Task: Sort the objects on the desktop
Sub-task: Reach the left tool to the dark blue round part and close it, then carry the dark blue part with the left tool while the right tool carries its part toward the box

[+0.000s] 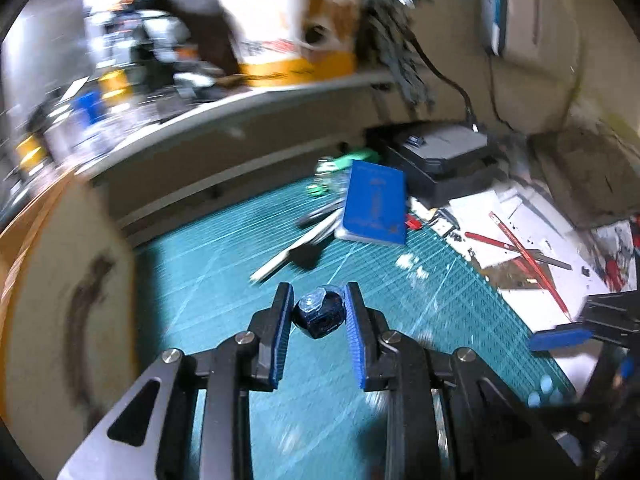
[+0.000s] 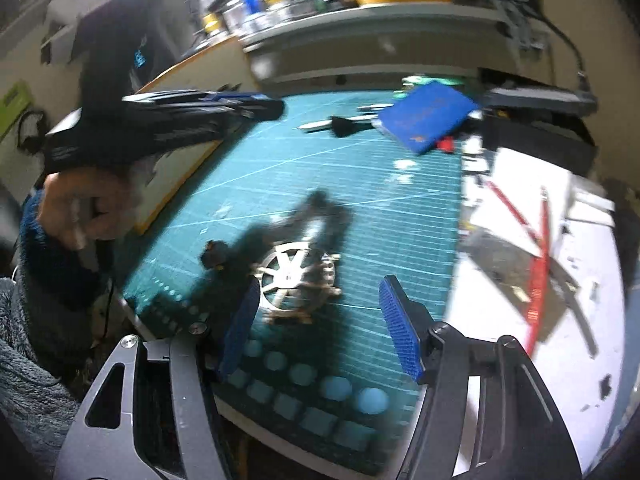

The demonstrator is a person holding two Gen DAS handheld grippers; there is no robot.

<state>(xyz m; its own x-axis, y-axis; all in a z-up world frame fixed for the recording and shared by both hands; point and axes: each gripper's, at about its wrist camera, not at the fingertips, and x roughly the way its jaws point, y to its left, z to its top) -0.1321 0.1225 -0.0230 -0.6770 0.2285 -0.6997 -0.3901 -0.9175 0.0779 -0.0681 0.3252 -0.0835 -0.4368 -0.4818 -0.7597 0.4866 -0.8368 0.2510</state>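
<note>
My left gripper (image 1: 318,294) is shut on a small dark blue round object (image 1: 319,314) with a shiny cap, held above the teal cutting mat (image 1: 224,280). In the right wrist view the left gripper (image 2: 256,106) hovers over the mat's left side. My right gripper (image 2: 318,296) is open and empty above a silver spoked wheel (image 2: 296,280) lying on the mat (image 2: 320,184). A small black part (image 2: 214,254) lies left of the wheel. A blue booklet (image 1: 374,208) (image 2: 428,114) rests at the mat's far end on a black-tipped tool (image 2: 340,124).
Red pencils (image 1: 528,256) (image 2: 538,264) lie on white paper (image 2: 560,280) right of the mat. A black device (image 1: 440,156) sits beyond the booklet. A cluttered shelf (image 1: 248,108) with a white-and-orange tub (image 1: 288,24) runs along the back. A beige board (image 1: 52,280) borders the mat's left.
</note>
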